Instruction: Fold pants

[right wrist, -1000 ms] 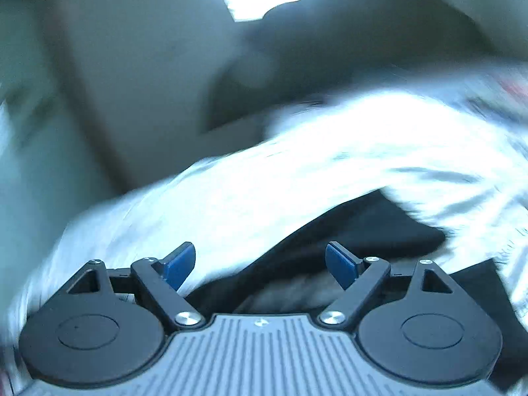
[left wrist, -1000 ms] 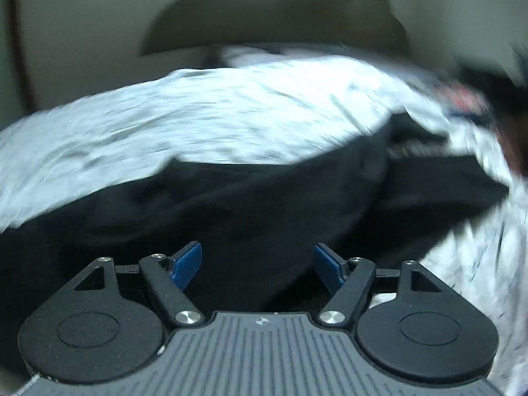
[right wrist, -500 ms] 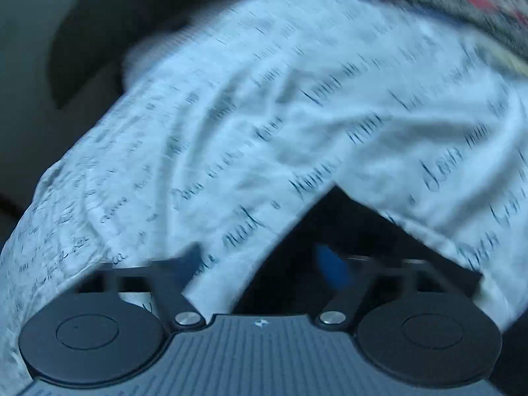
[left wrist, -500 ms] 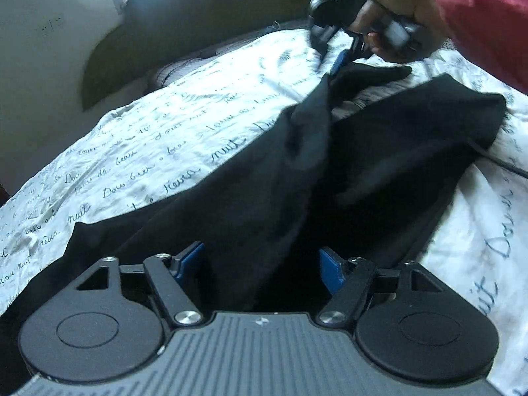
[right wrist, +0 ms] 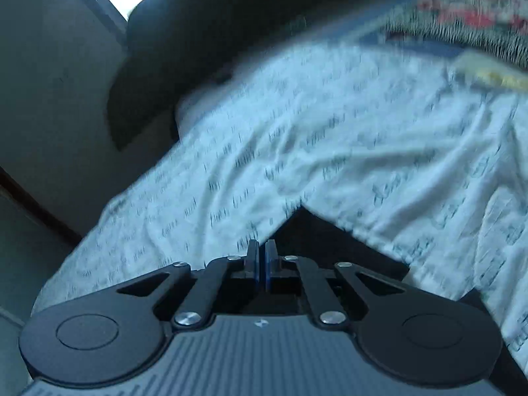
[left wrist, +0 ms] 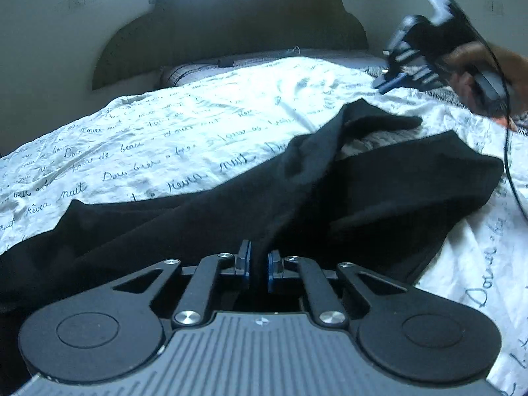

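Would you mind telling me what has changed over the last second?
Both grippers have just closed: the left gripper now pinches a fold of the black pants. The right gripper is shut, apparently empty, above the sheet. The pants remain spread on the bed.

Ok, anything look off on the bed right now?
Yes: the black pants lie bunched, with a raised ridge running up from the left gripper, which pinches it. The right gripper hovers shut above the printed sheet, apparently empty.
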A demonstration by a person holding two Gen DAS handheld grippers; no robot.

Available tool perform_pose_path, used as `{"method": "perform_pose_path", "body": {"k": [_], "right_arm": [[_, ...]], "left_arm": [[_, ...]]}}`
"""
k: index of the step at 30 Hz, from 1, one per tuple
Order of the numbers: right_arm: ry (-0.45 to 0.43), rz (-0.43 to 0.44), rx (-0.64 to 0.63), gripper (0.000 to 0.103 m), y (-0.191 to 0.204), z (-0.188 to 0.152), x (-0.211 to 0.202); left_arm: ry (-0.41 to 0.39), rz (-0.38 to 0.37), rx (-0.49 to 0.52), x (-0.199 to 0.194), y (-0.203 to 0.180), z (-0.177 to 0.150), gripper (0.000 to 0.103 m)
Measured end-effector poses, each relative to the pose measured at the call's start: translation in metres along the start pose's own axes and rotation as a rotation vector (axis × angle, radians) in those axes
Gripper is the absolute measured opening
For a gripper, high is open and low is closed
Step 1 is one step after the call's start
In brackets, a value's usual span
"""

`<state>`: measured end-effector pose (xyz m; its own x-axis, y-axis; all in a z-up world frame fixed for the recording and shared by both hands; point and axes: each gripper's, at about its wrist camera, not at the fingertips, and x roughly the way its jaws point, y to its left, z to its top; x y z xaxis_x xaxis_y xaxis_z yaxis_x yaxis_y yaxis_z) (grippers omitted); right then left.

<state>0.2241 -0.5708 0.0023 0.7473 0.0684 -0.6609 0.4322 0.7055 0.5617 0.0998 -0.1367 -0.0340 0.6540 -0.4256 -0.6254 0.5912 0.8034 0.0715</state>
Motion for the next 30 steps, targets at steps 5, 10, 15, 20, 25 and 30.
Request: {"method": "perform_pose_path", "body": {"k": [5, 10, 15, 20, 25, 30], "right_arm": [[0.137, -0.195, -0.047, 0.065, 0.04, 0.001, 0.061], [0.101, -0.367, -0.179, 0.069, 0.077, -0.008, 0.095], [0.039, -0.252, -0.154, 0.005, 0.055, -0.018, 0.077], [-0.173, 0.045, 0.014, 0.005, 0.005, -0.022, -0.02], [-0.286, 0.205, 0.118, 0.004, -0.002, 0.006, -0.056], [-0.519, 0.3, 0.088, 0.003, -0.011, -0.001, -0.133]], "left_arm": [[0.003, 0.012, 0.076, 0.003, -0.012, -0.011, 0.017], [-0.017, 0.009, 0.11, 0.003, -0.018, -0.018, 0.021], [-0.032, -0.029, 0.052, -0.002, -0.007, -0.019, 0.022], [-0.08, -0.05, -0.042, -0.014, 0.005, -0.011, 0.014], [-0.191, 0.084, -0.125, -0.023, 0.02, 0.022, 0.013], [-0.291, 0.098, -0.223, -0.058, 0.043, 0.034, 0.013]]}}
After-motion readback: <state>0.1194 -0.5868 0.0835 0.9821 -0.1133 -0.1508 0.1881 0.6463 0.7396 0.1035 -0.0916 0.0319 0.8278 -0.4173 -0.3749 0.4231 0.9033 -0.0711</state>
